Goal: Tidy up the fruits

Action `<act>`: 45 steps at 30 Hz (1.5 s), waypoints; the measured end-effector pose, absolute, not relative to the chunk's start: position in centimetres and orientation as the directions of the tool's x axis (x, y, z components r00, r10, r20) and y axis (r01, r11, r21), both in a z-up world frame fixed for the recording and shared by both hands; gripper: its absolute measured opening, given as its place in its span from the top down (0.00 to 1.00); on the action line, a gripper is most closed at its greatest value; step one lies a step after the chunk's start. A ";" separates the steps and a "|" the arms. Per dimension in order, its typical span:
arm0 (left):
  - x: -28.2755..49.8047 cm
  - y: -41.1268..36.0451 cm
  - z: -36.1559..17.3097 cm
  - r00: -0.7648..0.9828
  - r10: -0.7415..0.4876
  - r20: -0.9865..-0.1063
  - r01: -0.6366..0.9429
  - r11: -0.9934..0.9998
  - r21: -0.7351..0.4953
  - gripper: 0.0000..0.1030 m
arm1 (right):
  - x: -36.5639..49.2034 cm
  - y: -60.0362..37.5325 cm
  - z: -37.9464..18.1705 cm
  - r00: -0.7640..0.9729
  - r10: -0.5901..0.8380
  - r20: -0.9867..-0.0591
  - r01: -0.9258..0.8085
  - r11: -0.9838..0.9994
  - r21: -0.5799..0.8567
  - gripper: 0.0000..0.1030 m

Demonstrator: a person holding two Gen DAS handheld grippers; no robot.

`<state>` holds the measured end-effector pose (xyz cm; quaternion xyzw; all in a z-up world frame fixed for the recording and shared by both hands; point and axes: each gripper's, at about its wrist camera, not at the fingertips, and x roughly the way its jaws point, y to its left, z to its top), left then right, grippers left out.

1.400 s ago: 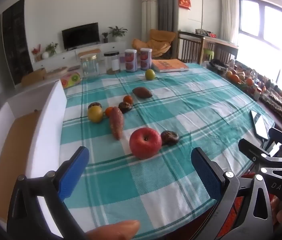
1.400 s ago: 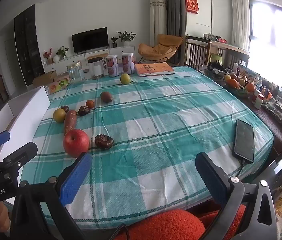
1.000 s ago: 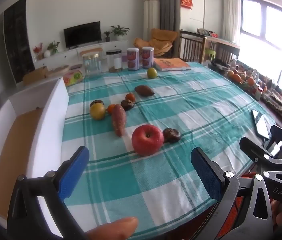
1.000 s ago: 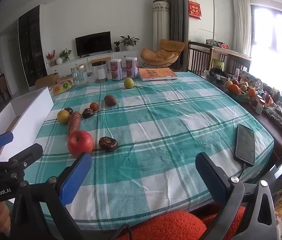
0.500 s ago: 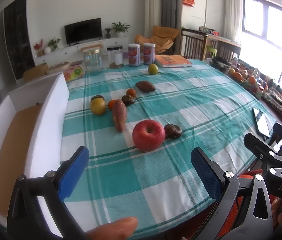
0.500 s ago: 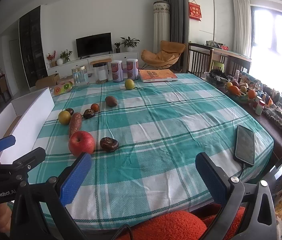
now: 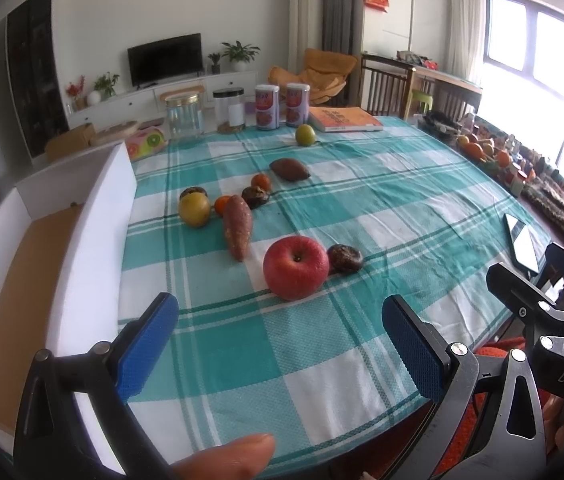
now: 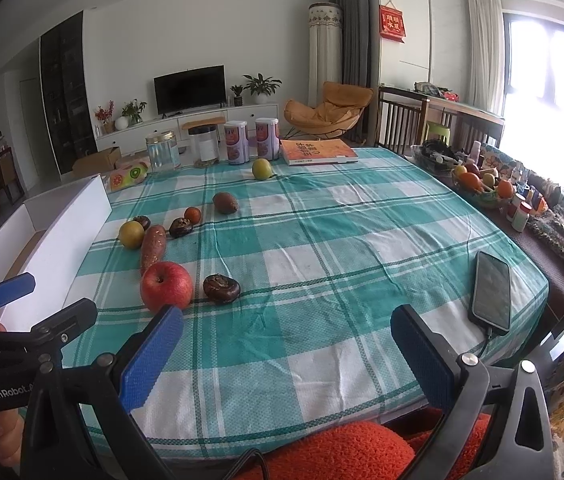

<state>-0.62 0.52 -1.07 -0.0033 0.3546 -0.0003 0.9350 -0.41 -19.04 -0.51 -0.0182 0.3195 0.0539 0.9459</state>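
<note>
Fruit lies on the teal checked tablecloth (image 7: 381, 208). A red apple (image 7: 295, 267) sits nearest, with a dark brown fruit (image 7: 345, 258) beside it and a sweet potato (image 7: 237, 225) behind. Further back are a yellow fruit (image 7: 194, 209), small oranges (image 7: 261, 181), a brown oval fruit (image 7: 289, 169) and a green fruit (image 7: 305, 135). The apple also shows in the right wrist view (image 8: 166, 286). My left gripper (image 7: 280, 342) is open and empty, short of the apple. My right gripper (image 8: 285, 354) is open and empty over the table's near edge. A white open box (image 7: 94, 216) stands at the left.
Jars (image 7: 184, 120), two cans (image 7: 267, 106) and an orange book (image 7: 343, 118) line the far edge. A phone (image 8: 491, 290) lies at the right edge. A fruit bowl (image 8: 479, 186) and bottles stand on a side shelf to the right.
Both grippers have crept slightly forward and higher over the table; the apple looks a little nearer. Both stay open and empty. No fruit has moved.
</note>
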 end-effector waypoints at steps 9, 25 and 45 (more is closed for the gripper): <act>-0.6 0.5 -1.1 0.748 -0.003 -0.663 -0.002 1.000 -0.007 0.01 | -0.4 -18.8 -0.5 0.794 0.085 -0.602 -0.110 0.994 -0.005 0.00; -0.7 -0.1 -2.5 0.729 -0.010 -0.684 -0.011 1.000 -0.026 0.01 | 1.0 -21.7 2.2 0.756 -0.057 -0.652 -0.082 0.980 -0.181 0.00; 0.0 1.1 -2.8 0.706 -0.010 -0.708 -0.021 0.999 -0.035 0.01 | 0.6 -19.9 -3.4 0.782 0.065 -0.620 -0.093 0.996 -0.012 0.00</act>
